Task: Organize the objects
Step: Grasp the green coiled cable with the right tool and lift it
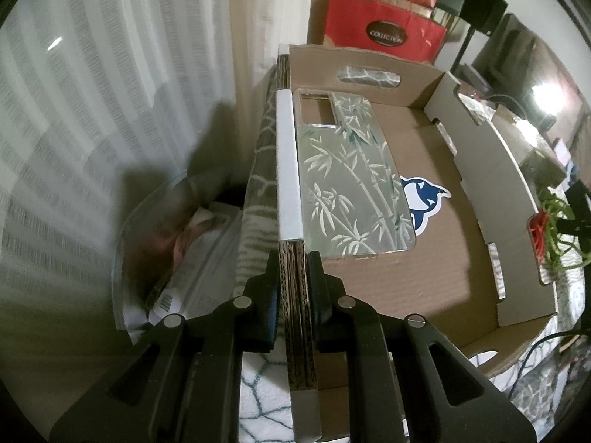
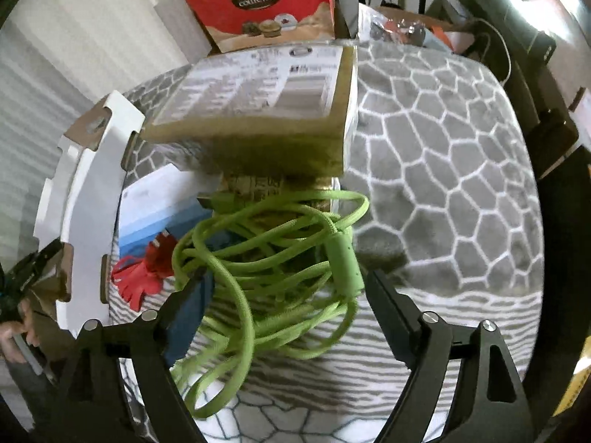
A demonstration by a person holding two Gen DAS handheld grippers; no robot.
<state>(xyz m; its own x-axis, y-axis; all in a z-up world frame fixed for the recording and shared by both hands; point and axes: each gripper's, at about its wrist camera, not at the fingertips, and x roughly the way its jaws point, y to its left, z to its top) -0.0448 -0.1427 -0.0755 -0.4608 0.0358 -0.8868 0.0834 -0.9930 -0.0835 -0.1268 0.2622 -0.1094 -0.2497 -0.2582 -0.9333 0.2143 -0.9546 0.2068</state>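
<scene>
Your right gripper (image 2: 284, 280) stands spread wide, with nothing pinched; the green cable (image 2: 273, 251) lies bundled on the blanket (image 2: 443, 170) between its fingers, spilling from twelve o'clock down past seven, its thick plug end running roughly twelve to six near the right finger. The box (image 2: 88, 192) sits at nine o'clock. Your left gripper (image 1: 291, 288) is pressed together on the box wall (image 1: 290, 184), so the right hand is clearly nearer the cable.

Grey patterned blanket (image 2: 443, 170), cardboard tray (image 1: 424, 277), green cable (image 2: 280, 258)
</scene>
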